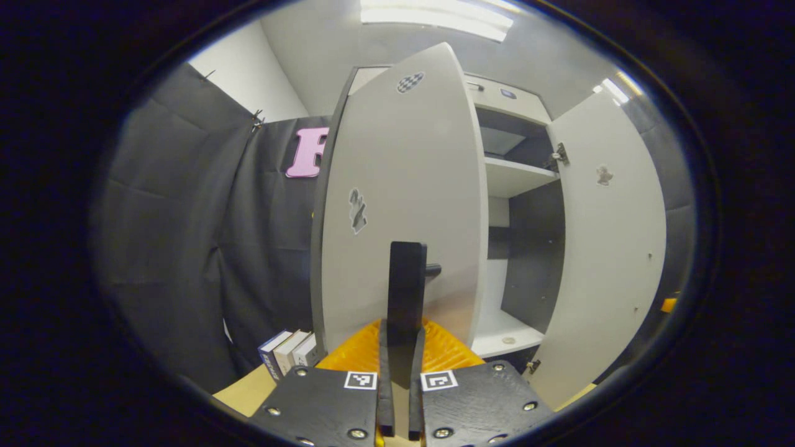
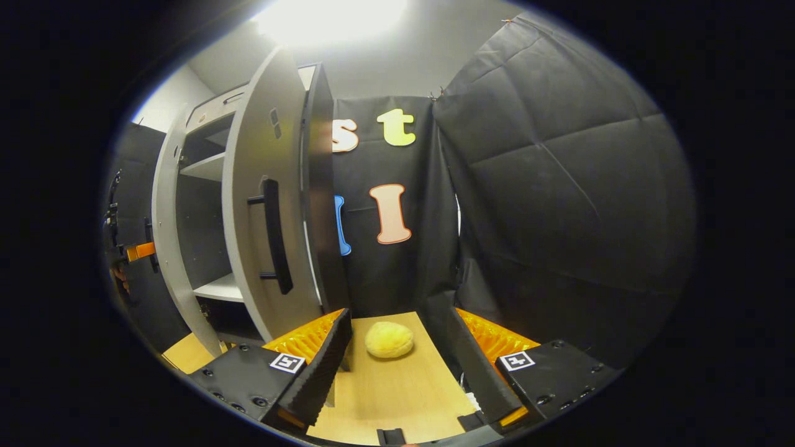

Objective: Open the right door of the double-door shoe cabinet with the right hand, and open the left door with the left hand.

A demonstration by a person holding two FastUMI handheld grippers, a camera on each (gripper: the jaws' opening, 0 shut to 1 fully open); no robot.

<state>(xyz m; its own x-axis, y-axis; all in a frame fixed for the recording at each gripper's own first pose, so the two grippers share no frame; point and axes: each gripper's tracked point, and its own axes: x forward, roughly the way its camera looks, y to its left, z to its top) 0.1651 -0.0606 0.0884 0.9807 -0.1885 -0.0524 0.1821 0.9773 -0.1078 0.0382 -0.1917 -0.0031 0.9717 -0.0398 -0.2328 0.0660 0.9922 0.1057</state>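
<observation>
The left hand-held gripper (image 1: 400,397) is clamped on the left door's handle (image 1: 407,288), with that door (image 1: 404,186) swung out. The right hand-held gripper (image 2: 404,366) gapes wide, holding nothing, beside the open right door (image 2: 261,205); a yellow ball (image 2: 389,339) lies on the table (image 2: 397,391) between its fingers.

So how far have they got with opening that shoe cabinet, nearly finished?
Nearly. The right door stands wide open, and the right tongs are open and off it, above the table. The left tongs are shut on the left door's handle, and the left door is swung out, showing the shelves. What looks left is letting go, perhaps after swinging it wider.
</observation>
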